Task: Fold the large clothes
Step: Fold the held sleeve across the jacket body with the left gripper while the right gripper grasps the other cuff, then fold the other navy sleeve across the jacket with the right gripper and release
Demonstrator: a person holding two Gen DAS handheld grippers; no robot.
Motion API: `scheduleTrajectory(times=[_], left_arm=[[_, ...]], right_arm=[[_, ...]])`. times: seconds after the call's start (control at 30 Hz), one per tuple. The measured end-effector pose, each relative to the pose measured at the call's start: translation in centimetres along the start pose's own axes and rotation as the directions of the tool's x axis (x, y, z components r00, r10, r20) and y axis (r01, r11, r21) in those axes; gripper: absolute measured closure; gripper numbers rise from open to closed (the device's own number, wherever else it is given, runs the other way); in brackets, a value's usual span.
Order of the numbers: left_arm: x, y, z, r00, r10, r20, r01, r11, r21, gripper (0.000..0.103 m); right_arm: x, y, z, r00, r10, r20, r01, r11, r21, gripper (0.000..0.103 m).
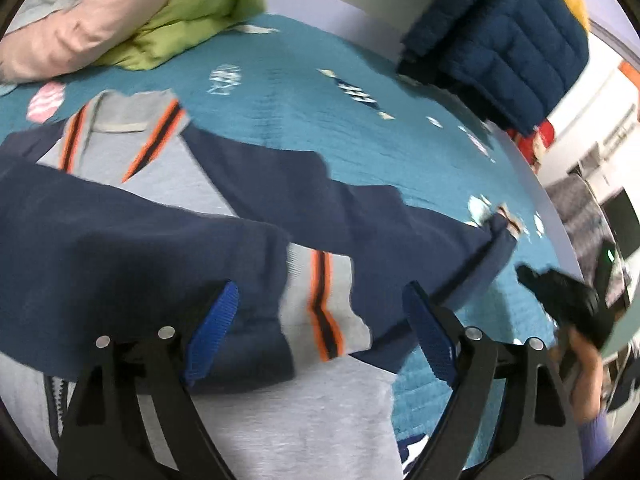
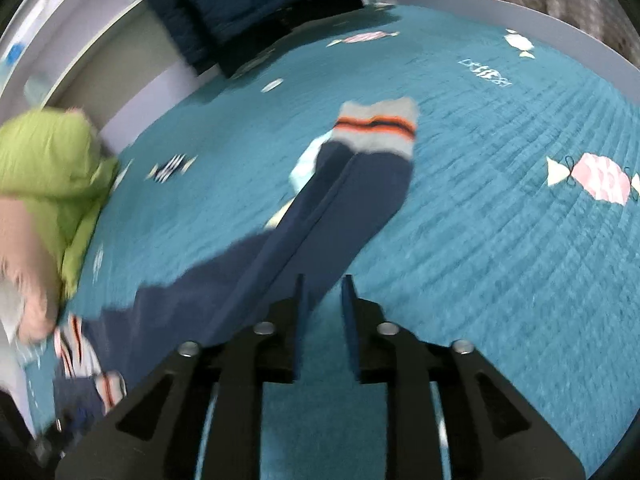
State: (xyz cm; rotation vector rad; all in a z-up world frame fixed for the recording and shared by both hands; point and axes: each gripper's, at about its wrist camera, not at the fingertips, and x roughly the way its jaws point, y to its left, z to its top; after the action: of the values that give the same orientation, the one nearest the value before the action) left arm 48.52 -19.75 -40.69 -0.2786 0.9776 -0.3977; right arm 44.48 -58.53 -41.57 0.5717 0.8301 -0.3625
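Jacket (image 1: 132,200) sleeves folded across | left tongs (image 1: 320,332) released | right tongs (image 2: 324,320) slightly apart, empty

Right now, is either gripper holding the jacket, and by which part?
Neither. The left gripper is open above the jacket's folded sleeve; the right gripper stands slightly open, pads clear of the sleeve.
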Motion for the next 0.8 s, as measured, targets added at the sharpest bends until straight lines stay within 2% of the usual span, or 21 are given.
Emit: scheduleTrajectory(times=[0.03, 0.07, 0.1, 0.13, 0.17, 0.2, 0.27, 0.3, 0.33, 0.4, 0.43, 0.47, 0.5, 0.53, 0.57, 0.6, 0.67, 0.8], left_arm=[[-0.1, 0.0, 0.1, 1.0, 0.007, 0.003, -0.007, 1.0, 0.005, 0.018], [-0.4, 0.1, 0.3, 1.0, 0.022, 0.015, -0.022, 1.0, 0.013, 0.018], [-0.6, 0.2, 0.5, 0.996, 0.077, 0.033, -0.078, 0.996, 0.033, 0.018], [-0.7, 0.1, 0.6, 0.991, 0.124, 0.041, -0.126, 0.99, 0.057, 0.018], [-0.6, 0.2, 0.8, 0.981, 0.188, 0.045, -0.192, 0.977, 0.089, 0.018], [-0.6, 0.2, 0.9, 0.97, 0.239, 0.053, -0.244, 0.963, 0.114, 0.018], [-0.4, 0.5, 0.8, 0.955, 0.289, 0.063, -0.296, 0.942, 0.16, 0.018], [0.0, 0.6, 0.6, 0.949, 0.309, 0.055, -0.314, 0.933, 0.178, 0.018], [0.8, 0.7, 0.4, 0.945, 0.325, 0.02, -0.322, 0.924, 0.206, 0.018], [2.2, 1.0, -0.3, 0.94, 0.341, -0.028, -0.325, 0.915, 0.238, 0.018], [2.4, 1.3, -0.7, 0.939, 0.342, -0.038, -0.323, 0.914, 0.248, 0.018], [2.7, 1.4, -1.0, 0.939, 0.342, -0.043, -0.322, 0.913, 0.249, 0.019], [2.8, 1.6, -1.2, 0.94, 0.34, -0.042, -0.32, 0.916, 0.243, 0.019], [2.9, 1.8, -1.3, 0.942, 0.332, -0.044, -0.314, 0.921, 0.23, 0.018], [3.0, 2.0, -1.2, 0.945, 0.324, -0.05, -0.306, 0.927, 0.218, 0.017], [3.1, 2.2, -1.2, 0.947, 0.317, -0.06, -0.299, 0.931, 0.208, 0.017], [3.2, 2.4, -1.1, 0.95, 0.303, -0.076, -0.283, 0.938, 0.198, 0.016], [3.2, 2.7, -0.4, 0.96, 0.26, -0.102, -0.241, 0.957, 0.164, 0.015]], right_arm=[[0.3, -0.1, 0.7, 1.0, -0.008, 0.005, 0.008, 1.0, 0.015, 0.078], [0.6, -0.3, 1.4, 1.0, -0.02, 0.013, 0.019, 0.999, 0.037, 0.07], [0.7, -0.4, 2.2, 0.999, -0.038, 0.027, 0.037, 0.998, 0.059, 0.064], [0.8, -0.3, 2.9, 0.998, -0.053, 0.042, 0.05, 0.996, 0.067, 0.054], [1.1, -0.1, 3.6, 0.997, -0.064, 0.048, 0.061, 0.996, 0.065, 0.049], [1.6, 0.3, 4.4, 0.995, -0.085, 0.044, 0.082, 0.995, 0.057, 0.047], [2.6, 1.1, 5.5, 0.991, -0.123, 0.046, 0.121, 0.992, 0.044, 0.044], [3.0, 1.5, 5.9, 0.988, -0.147, 0.049, 0.145, 0.989, 0.036, 0.043], [3.8, 1.9, 6.3, 0.978, -0.208, 0.031, 0.208, 0.978, 0.024, 0.04], [5.4, 1.9, 6.6, 0.957, -0.291, -0.013, 0.291, 0.956, 0.026, 0.039], [6.3, 1.2, 6.6, 0.938, -0.345, -0.044, 0.346, 0.937, 0.039, 0.039], [6.7, 0.5, 6.5, 0.929, -0.365, -0.061, 0.368, 0.928, 0.058, 0.039], [7.4, -0.6, 6.4, 0.936, -0.34, -0.096, 0.348, 0.933, 0.086, 0.039], [7.9, -1.9, 6.1, 0.953, -0.277, -0.12, 0.291, 0.948, 0.128, 0.043], [8.1, -2.8, 5.9, 0.972, -0.201, -0.122, 0.219, 0.962, 0.162, 0.062], [8.0, -3.6, 5.8, 0.984, -0.137, -0.113, 0.156, 0.97, 0.184, 0.068], [7.0, -4.8, 5.6, 0.996, -0.038, -0.077, 0.054, 0.974, 0.218, 0.091], [3.3, -5.8, 4.7, 0.998, 0.04, 0.057, -0.052, 0.974, 0.221, 0.094]])
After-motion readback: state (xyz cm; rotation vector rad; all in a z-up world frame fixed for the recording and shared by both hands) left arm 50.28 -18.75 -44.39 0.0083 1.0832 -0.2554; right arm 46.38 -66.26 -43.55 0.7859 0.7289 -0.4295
